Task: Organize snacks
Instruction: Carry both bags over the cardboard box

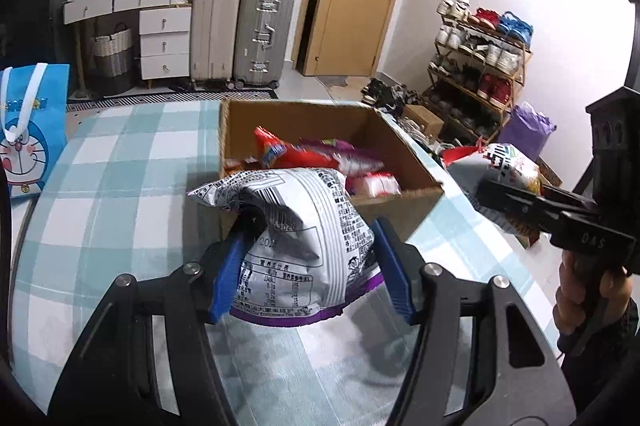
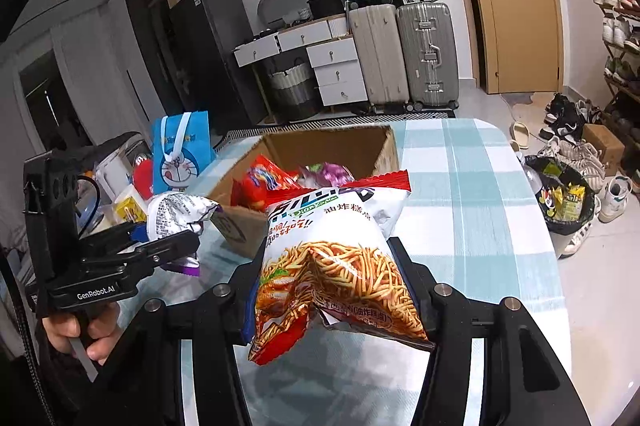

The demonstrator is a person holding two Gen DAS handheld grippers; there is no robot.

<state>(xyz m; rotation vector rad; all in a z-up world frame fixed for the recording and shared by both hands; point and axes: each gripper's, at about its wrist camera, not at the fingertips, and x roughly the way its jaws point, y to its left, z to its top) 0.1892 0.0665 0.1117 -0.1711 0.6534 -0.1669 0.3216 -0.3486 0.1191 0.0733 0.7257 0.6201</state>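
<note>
Crinkled silver-white foil is what the left gripper [image 1: 308, 262] has clamped between its blue pads [image 1: 226, 278]: a puffy snack bag printed with black text and a purple bottom edge [image 1: 296, 226], held just in front of the near wall of the open brown cardboard box [image 1: 400, 209] that sits on the teal-and-white checked tablecloth [image 1: 120, 185]. The right gripper [image 2: 332, 290] is likewise closed on a snack, a red-and-white bag picturing fried noodle sticks [image 2: 340, 262], carried near the box's near right corner and above the cloth. Inside the box lie a red packet [image 1: 296, 153] and a purple-and-white packet [image 1: 352, 157], with room left toward the far wall. Both bags look air-filled and slippery, so a grip on the soft middle could let either one slide out or twist short of the box. The two bags also approach the same opening from close together; released at once, they may collide, and one could tip over the low near wall onto the cloth. The noodle bag's lower corner hangs free and might catch the cardboard edge.
</note>
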